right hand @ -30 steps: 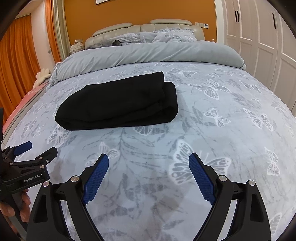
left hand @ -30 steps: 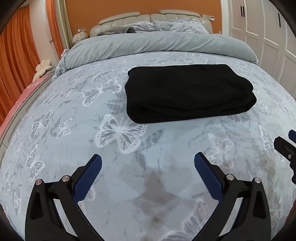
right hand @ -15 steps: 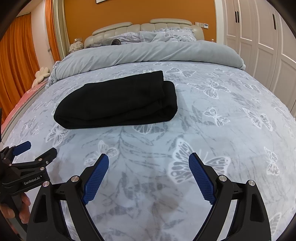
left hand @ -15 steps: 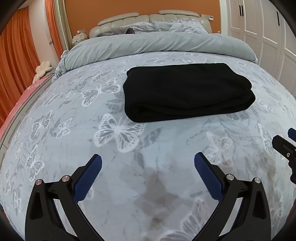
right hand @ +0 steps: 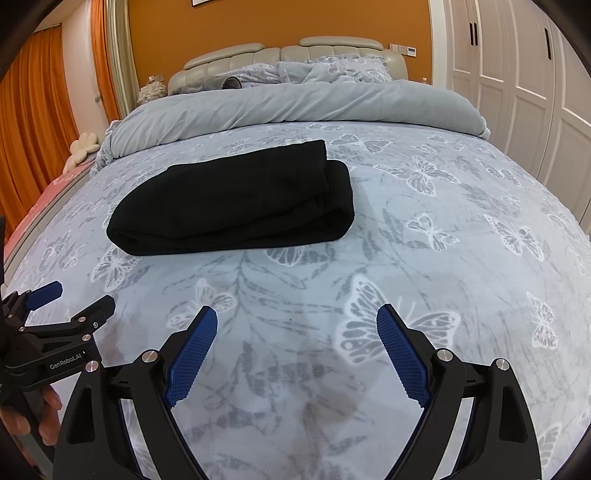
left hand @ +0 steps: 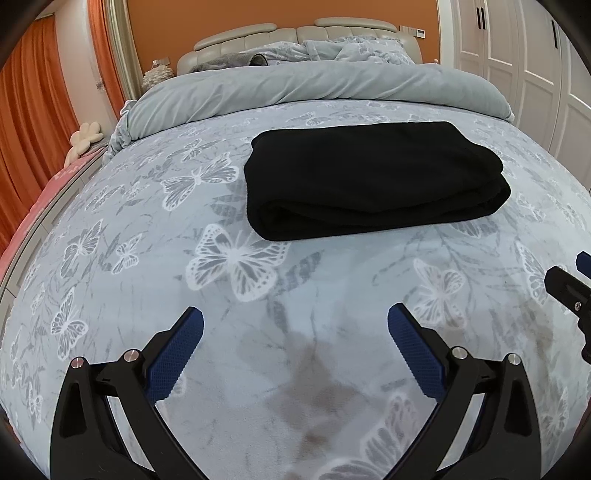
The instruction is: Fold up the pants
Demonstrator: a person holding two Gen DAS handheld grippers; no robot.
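Black pants (left hand: 373, 181) lie folded into a thick rectangle on the butterfly-print bedspread (left hand: 236, 258). In the right wrist view the same pants (right hand: 236, 203) sit up and to the left. My left gripper (left hand: 295, 319) hovers short of the pants, jaws wide apart, nothing between its blue pads. My right gripper (right hand: 297, 317) is open too, with only bedspread between its fingers. The left gripper (right hand: 70, 302) also shows at the right view's left edge, held by a hand (right hand: 33, 421). A tip of the right gripper (left hand: 570, 286) peeks in at the left view's right edge.
A rolled grey duvet (left hand: 317, 88) lies across the bed beyond the pants, with pillows and a padded headboard (left hand: 295, 31) behind. White wardrobe doors (right hand: 517, 74) stand at the right, orange curtains (left hand: 33, 110) at the left. A dark stain (left hand: 325, 398) marks the bedspread near me.
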